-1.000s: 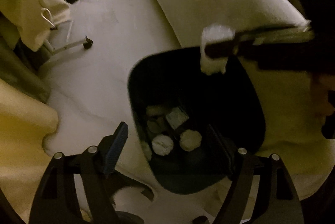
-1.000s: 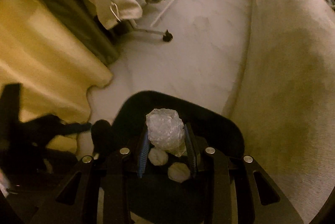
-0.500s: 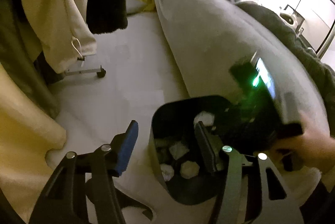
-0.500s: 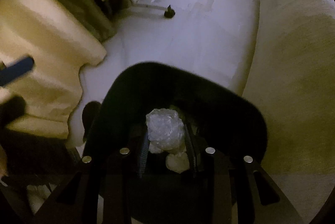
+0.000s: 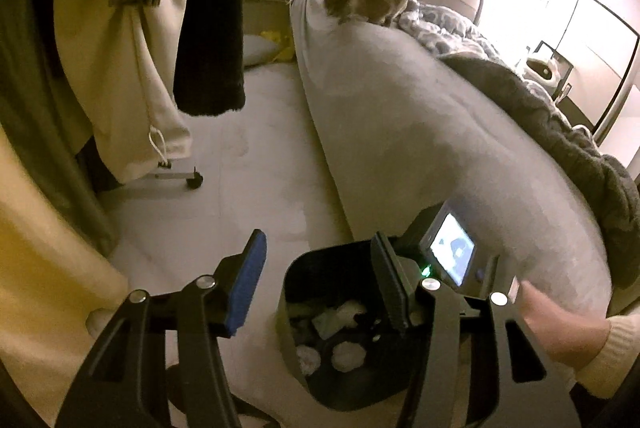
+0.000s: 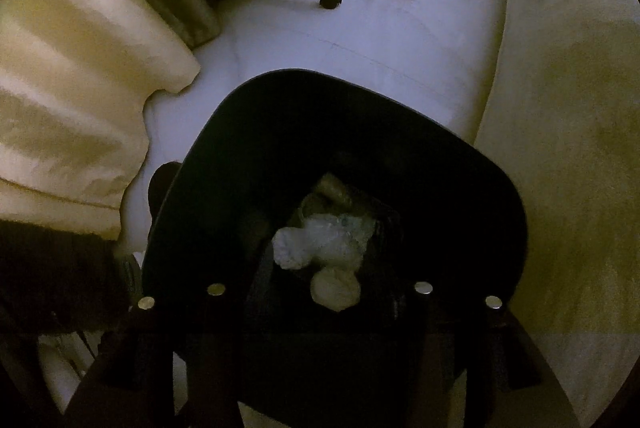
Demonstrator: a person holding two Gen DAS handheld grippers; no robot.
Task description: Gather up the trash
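A black bin stands on the pale floor beside the bed, with several crumpled paper balls in it. My left gripper hovers above and left of the bin, open, with nothing between its blue pads. My right gripper points almost straight down inside the bin's mouth. Its jaws are opening. The clear plastic wad lies loose below them on the paper balls, and the dark fingers do not press it. In the left wrist view the right gripper's lit screen and the hand holding it show over the bin.
The grey-covered bed runs along the bin's right side. Hanging clothes and a rack's wheeled foot stand at the left. A yellow curtain hangs at the near left. Open floor lies between.
The left gripper rose, tilted up toward the room and narrowed its jaws. The right gripper sank into the bin, its jaws spread, and the plastic wad dropped from them onto the trash.
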